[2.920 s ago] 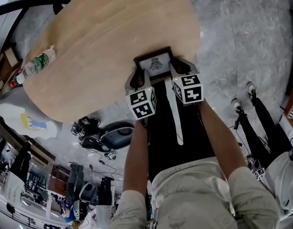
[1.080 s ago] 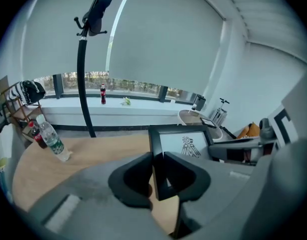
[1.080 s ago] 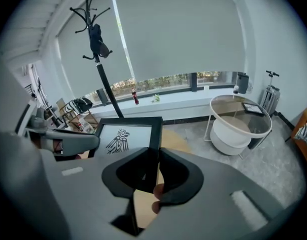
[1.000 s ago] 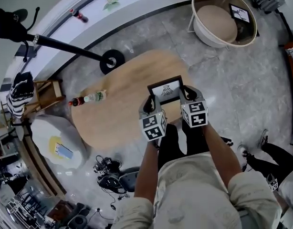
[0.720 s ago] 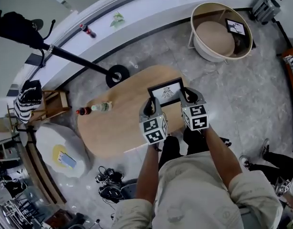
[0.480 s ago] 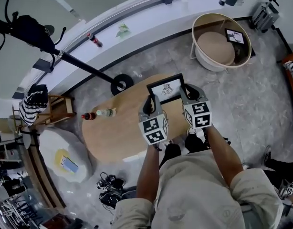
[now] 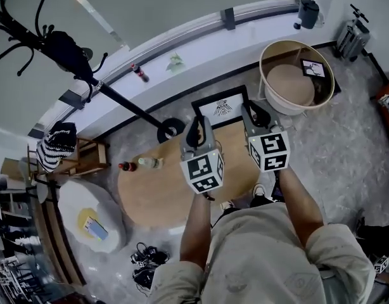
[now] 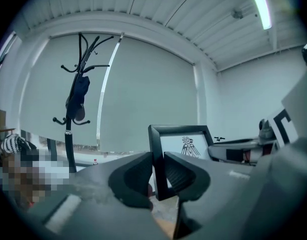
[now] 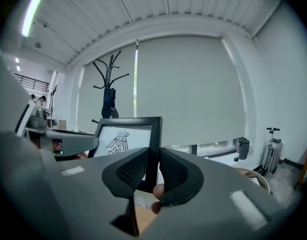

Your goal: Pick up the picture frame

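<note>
There are two grippers and one frame [image 7: 221, 108] between them. The left gripper [image 7: 195, 132] pinches the frame's left bar and the right gripper [image 7: 251, 114] pinches its right bar. The frame hangs in the air above the far edge of the one table [image 7: 150, 195], at 12 o'clock from the two marker cubes.

There are three bottles. A dark-capped one [image 7: 126, 166] and a clear one [image 7: 150, 163] lie side by side on the table at its 10 o'clock edge. A third [image 7: 140, 73] stands on the sill [image 7: 245, 29]. One coat stand [image 7: 121, 97] rises at 11 o'clock. One basket [image 7: 265, 75] sits at 1 o'clock, with a second frame [image 7: 313, 68] inside it.

Only the head view shows the table, the bottles, the basket and the person's forearms.

Only the gripper views show the grips up close. In the left gripper view the pads [image 8: 178, 171] press on both faces of the bar. The frame stands upright before the blind [image 8: 143, 94], and the right gripper pokes in at 3 o'clock. In the right gripper view the pads [image 9: 133, 170] clamp the other bar, and the left gripper shows at 9 o'clock. That view also takes in a scooter [image 9: 271, 151] and a bin [image 9: 242, 148] at 4 o'clock, which the left gripper view lacks.

Both gripper views show the bird drawing on the frame plainly, whereas the head view shows it only small.
</note>
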`<state>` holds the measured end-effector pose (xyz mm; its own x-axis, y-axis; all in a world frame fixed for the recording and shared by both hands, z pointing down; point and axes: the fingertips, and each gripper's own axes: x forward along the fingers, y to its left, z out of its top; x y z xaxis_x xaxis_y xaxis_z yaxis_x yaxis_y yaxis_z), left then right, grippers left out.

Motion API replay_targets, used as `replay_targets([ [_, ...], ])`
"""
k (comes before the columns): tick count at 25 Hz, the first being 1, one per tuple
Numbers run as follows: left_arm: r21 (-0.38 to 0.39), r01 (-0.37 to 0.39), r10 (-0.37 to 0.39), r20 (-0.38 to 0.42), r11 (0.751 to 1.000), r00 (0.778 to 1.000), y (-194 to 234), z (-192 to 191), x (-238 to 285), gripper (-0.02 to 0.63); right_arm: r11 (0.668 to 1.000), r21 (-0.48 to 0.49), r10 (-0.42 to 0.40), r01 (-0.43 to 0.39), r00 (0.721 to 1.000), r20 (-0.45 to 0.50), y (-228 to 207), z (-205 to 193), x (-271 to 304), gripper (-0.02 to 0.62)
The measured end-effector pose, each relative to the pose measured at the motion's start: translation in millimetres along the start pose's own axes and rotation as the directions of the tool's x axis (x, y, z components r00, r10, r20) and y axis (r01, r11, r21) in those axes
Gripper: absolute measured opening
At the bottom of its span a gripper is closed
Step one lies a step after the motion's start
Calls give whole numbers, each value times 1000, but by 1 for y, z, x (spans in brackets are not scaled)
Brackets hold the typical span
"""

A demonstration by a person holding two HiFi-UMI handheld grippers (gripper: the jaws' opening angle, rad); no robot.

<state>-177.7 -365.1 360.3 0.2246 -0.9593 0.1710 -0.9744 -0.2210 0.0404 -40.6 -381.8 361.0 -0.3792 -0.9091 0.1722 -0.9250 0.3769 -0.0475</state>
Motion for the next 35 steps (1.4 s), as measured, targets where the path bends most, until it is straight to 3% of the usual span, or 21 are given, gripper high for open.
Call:
replay_targets([
  [6, 78, -17, 6, 142, 997, 990, -2, 72, -14, 84, 999, -43, -7, 13, 989, 145, 6, 70, -13, 72],
  [11, 98, -21, -5, 260, 995, 966, -9, 124, -33, 84, 996, -89, -2, 26, 966, 259, 11, 125, -34, 72],
  [21, 152, -44, -32, 468, 987, 883, -29, 207, -75, 84, 986, -149, 2, 78, 882, 472, 17, 211, -84, 72],
  [28, 184, -69, -56, 601, 980, 797, -36, 239, -100, 84, 975, -192, 27, 108, 806, 591, 26, 240, -111, 72],
  [35, 206, -92, -60, 633, 974, 772, -39, 243, -109, 84, 968, -213, 35, 130, 775, 631, 30, 246, -118, 74],
])
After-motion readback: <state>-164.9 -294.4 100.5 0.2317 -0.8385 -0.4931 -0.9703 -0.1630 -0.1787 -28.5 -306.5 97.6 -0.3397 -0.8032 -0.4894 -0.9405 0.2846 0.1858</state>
